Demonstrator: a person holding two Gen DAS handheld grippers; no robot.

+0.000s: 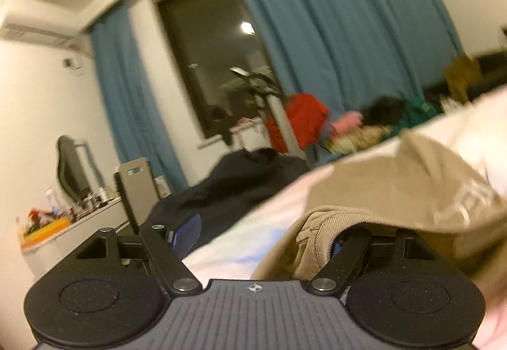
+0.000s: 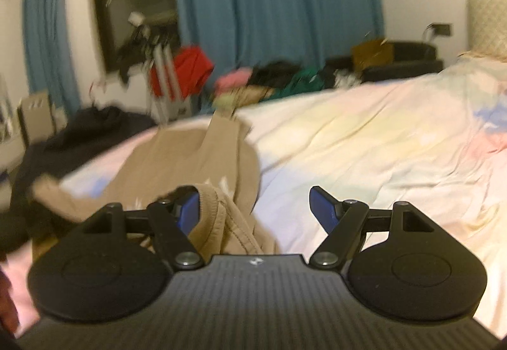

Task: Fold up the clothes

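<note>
A tan garment point(image 2: 202, 156) lies spread on the pale bedspread point(image 2: 364, 141), its ribbed collar close to me. My right gripper point(image 2: 256, 207) is open; the collar drapes over its left finger point(image 2: 190, 210), and the right finger point(image 2: 323, 207) is bare. In the left wrist view the same tan garment point(image 1: 396, 188) hangs over the right side of my left gripper point(image 1: 263, 236). That gripper is open, with its left finger point(image 1: 187, 232) bare and its right finger hidden under the ribbed collar point(image 1: 326, 223).
A dark garment point(image 1: 240, 179) lies at the far left edge of the bed point(image 1: 237, 242). A heap of coloured clothes point(image 2: 253, 80), blue curtains point(image 2: 269, 1) and a dark window stand behind. A cluttered desk point(image 1: 63, 223) is at the left.
</note>
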